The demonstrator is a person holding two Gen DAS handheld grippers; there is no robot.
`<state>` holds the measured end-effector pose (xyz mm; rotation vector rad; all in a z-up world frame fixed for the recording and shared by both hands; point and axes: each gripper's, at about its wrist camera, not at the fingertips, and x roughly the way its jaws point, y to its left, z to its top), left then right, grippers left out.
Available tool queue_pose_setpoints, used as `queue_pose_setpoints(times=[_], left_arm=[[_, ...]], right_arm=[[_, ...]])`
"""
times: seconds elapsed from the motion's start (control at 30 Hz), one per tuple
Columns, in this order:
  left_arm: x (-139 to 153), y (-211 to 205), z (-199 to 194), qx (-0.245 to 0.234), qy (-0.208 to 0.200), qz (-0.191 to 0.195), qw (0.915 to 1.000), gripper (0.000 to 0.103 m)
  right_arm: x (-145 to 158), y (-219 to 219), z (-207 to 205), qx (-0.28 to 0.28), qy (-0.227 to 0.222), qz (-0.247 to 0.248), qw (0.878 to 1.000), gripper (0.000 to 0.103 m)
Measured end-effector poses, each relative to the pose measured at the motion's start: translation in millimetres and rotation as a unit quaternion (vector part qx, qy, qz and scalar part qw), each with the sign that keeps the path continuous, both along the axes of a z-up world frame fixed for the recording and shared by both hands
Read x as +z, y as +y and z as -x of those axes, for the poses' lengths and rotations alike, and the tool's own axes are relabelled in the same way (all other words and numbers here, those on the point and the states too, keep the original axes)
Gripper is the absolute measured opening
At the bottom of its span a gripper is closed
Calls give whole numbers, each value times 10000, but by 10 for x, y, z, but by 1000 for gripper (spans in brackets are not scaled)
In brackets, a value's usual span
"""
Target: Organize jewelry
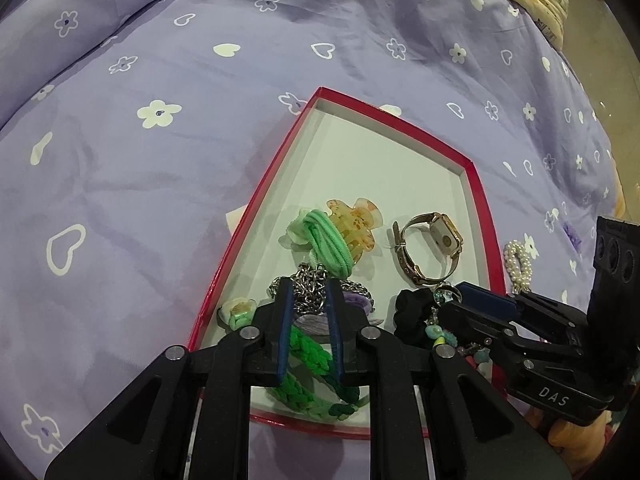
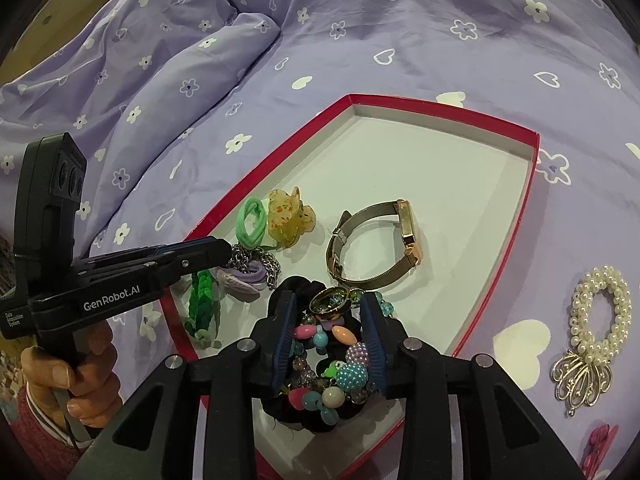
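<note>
On the bed, over a lilac sheet [image 1: 168, 168] printed with flowers and hearts, one shallow red box [image 2: 534, 168] with a pale floor was laid, and both grippers were tilted steeply down into its near end. The left gripper [image 1: 310, 300] was held from below by a hand [image 2: 76, 372] in a reddish sleeve; its jaws were drawn nearly together, narrowly parted, with a silver chain [image 1: 310, 282] lying between the tips. Whether the pads actually pressed the chain could not be told. The right gripper [image 2: 329, 322] was reached in beside it, jaws spread moderately around a heap of coloured beads [image 2: 338, 364] resting on a black scrunchie [image 2: 296, 284]; gaps were seen between the pads and the beads, so nothing was pinched.

Inside the box were counted: one gold-cased watch [image 2: 372, 240] on a mesh band, lying on its side near the middle; one amber flower-shaped hair claw [image 2: 286, 220]; one mint-green hair tie [image 2: 253, 220] just beside the claw; one braided green bracelet [image 1: 308, 384] at the near left edge; one purple hair tie [image 2: 252, 274] tangled with the chain; and one ornate ring [image 2: 332, 304] on top of the scrunchie. Outside the box, on the sheet to its right, one pearl bracelet [image 2: 600, 316] with a silver filigree charm was left.
</note>
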<state>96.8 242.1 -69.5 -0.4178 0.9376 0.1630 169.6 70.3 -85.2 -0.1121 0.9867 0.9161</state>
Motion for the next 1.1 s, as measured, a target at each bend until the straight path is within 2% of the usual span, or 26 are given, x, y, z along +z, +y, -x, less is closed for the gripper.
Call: queue_pose_setpoints(times=[0.13, 0.2, 0.3, 0.33, 0.37, 0.5, 0.57, 0.63, 0.87, 1.1], left_arm=[[25, -17, 12, -5, -6, -18, 10000, 17], [46, -30, 21, -5, -15, -48, 10000, 22], [106, -56, 62, 28, -75, -139, 9999, 44], [141, -71, 83, 35, -116, -200, 9997, 50], [161, -81, 95, 33, -136, -227, 9996, 52], [251, -107, 187, 35, -219, -225, 9995, 63], [289, -114, 250, 71, -254, -252, 9993, 68], [322, -122, 343, 154, -275, -282, 9991, 80], [401, -202, 590, 246, -330, -349, 9985, 83], [505, -341, 809, 333, -377, -498, 9975, 90]], right_arm=[[29, -29, 5, -29, -8, -28, 10000, 35], [54, -48, 9, -45, -24, -57, 10000, 36], [104, -85, 23, -72, -51, -121, 9999, 45], [126, -104, 30, -90, -55, -163, 9998, 51], [148, -123, 38, -102, -64, -196, 9997, 55], [240, -199, 88, -150, -175, -254, 9994, 58], [289, -252, 123, -194, -237, -307, 9991, 65], [355, -334, 175, -270, -317, -420, 9982, 71], [504, -586, 315, -539, -359, -819, 9945, 86], [639, -802, 504, -727, -382, -1230, 9890, 90]])
